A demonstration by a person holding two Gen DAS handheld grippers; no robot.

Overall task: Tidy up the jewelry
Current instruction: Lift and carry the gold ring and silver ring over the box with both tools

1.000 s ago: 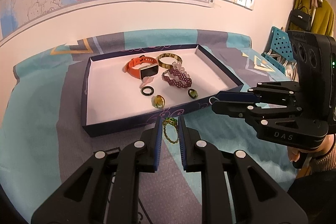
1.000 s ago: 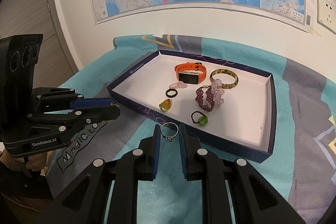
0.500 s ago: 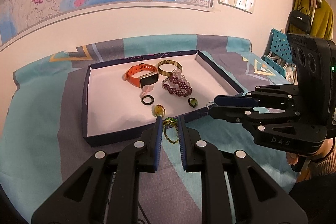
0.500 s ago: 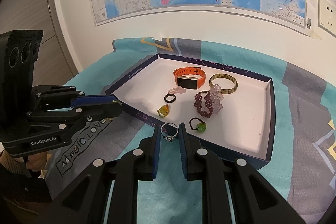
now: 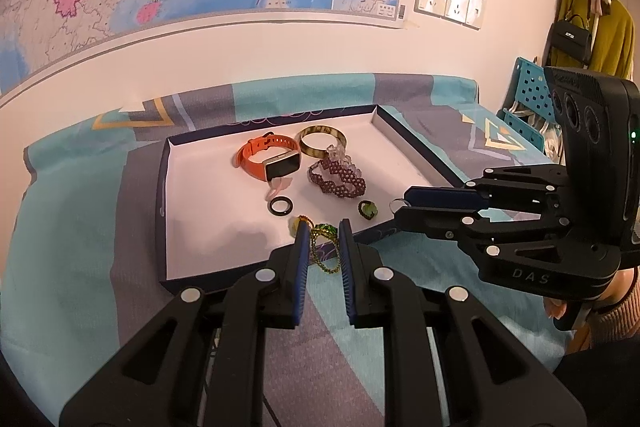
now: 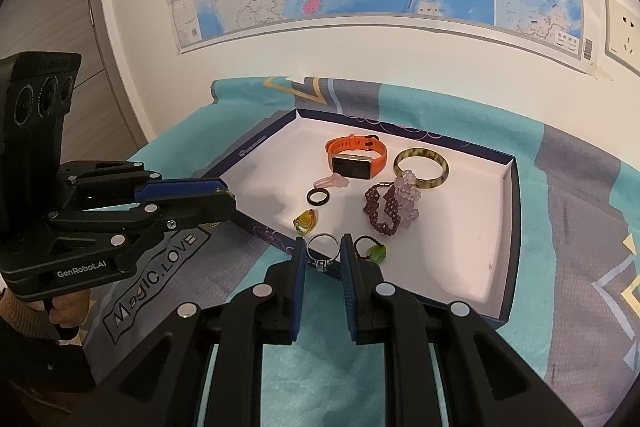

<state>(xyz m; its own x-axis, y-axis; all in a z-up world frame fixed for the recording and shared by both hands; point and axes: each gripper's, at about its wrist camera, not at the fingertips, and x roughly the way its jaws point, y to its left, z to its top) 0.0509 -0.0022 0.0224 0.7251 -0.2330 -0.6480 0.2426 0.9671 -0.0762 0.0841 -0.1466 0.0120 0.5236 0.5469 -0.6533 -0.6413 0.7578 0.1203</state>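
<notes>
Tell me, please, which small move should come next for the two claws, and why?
Probably carry both forward over the tray and open. The left claw grips a green-stoned gold chain, the right claw a silver ring, both at the near rim; other jewelry already lies inside.
</notes>
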